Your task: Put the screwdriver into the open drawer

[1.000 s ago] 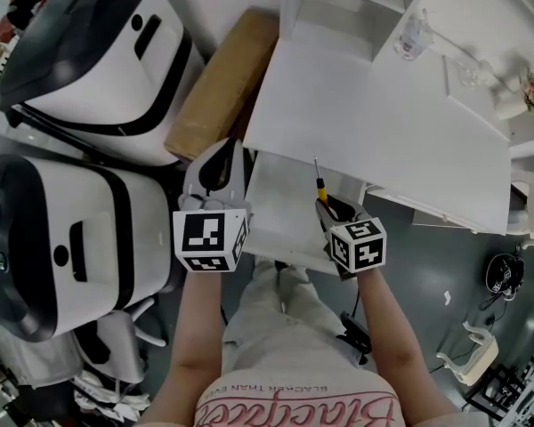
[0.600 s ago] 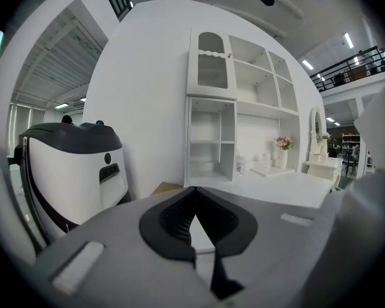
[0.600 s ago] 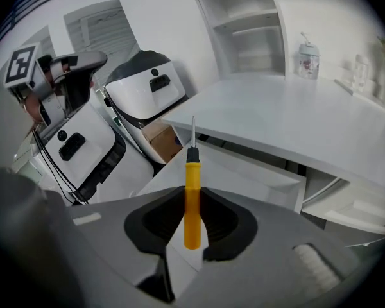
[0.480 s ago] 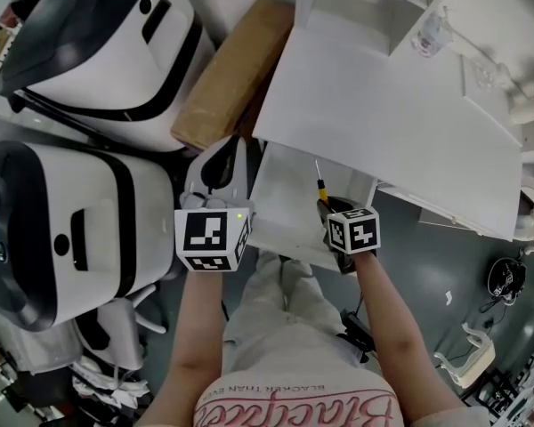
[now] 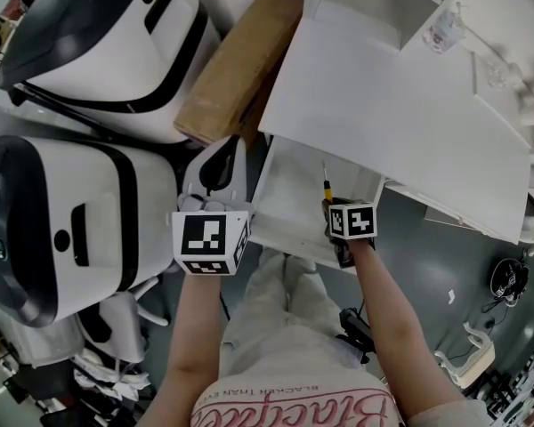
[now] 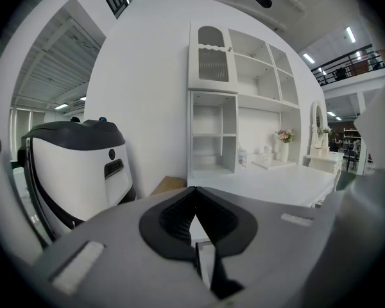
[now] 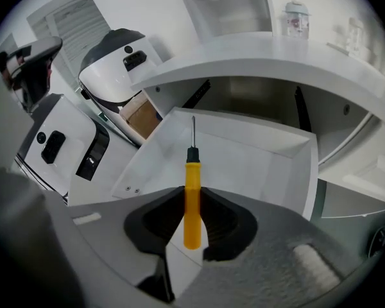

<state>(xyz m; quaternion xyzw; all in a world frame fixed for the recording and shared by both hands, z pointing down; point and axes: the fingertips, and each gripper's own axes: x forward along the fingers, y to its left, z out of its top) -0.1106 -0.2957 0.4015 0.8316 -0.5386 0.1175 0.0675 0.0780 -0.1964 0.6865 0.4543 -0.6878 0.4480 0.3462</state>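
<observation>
My right gripper [image 7: 192,226] is shut on the screwdriver [image 7: 192,194], which has an orange handle, a black collar and a thin metal shaft pointing away from me. It hangs over the open white drawer [image 7: 269,172], whose bare floor shows below the tip. In the head view the screwdriver [image 5: 327,182] sticks out ahead of the right gripper [image 5: 331,205] above the drawer [image 5: 289,194] under the white desk top [image 5: 400,96]. My left gripper [image 5: 219,160] is left of the drawer; in the left gripper view its jaws [image 6: 194,218] are shut with nothing in them.
Two large white and black machines [image 5: 80,52] stand to the left, with a brown cardboard box [image 5: 236,65] beside the desk. A clear bottle [image 5: 445,29] stands on the desk. White shelving [image 6: 234,108] rises behind it. The person's legs [image 5: 276,318] are below the drawer.
My right gripper has sunk and tipped downward with the screwdriver, now over the drawer's inside. The left gripper has barely moved.
</observation>
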